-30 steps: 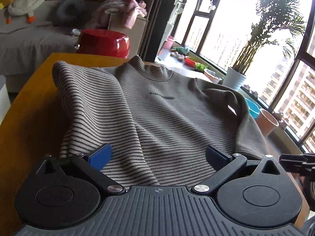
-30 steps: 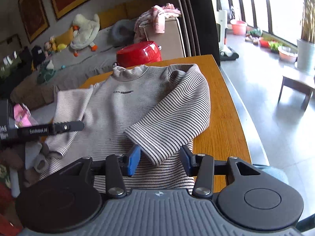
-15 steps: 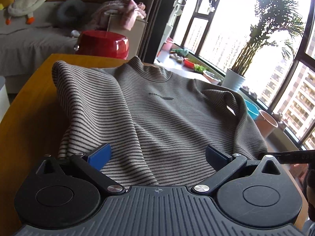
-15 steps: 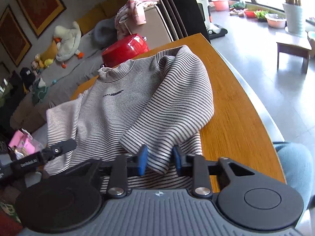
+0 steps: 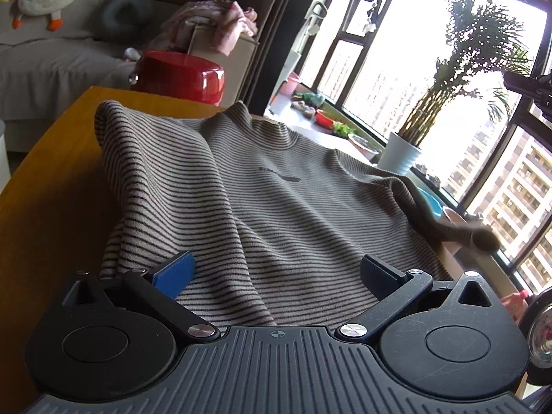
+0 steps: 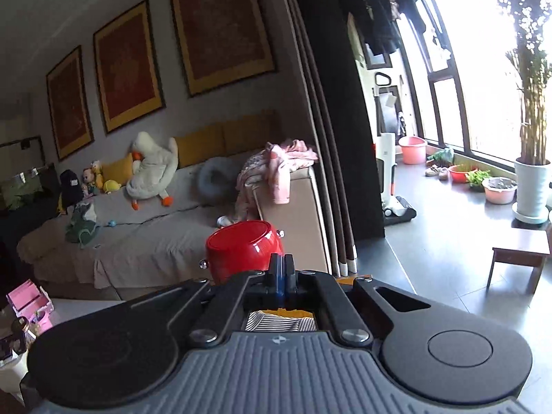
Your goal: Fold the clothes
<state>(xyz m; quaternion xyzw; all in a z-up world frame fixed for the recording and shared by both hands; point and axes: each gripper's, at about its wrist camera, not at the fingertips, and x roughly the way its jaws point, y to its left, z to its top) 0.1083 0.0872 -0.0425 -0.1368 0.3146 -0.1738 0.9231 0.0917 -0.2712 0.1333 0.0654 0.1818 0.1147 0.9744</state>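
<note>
— Sweater (image 5: 262, 207) on the wooden surface (image 5: 45, 186), striped, collar at the far end; where's its right sleeve?
— Blurred, dark, off the right edge.
— Left gripper (image 5: 276, 269)?
— Spread wide over the near hem, pinching nothing.
— Right gripper (image 6: 282, 269)?
— Fingers pressed together, tilted up toward the red pot (image 6: 243, 253). Whether cloth is pinched, I cannot tell; only a striped scrap shows beneath it.
</note>
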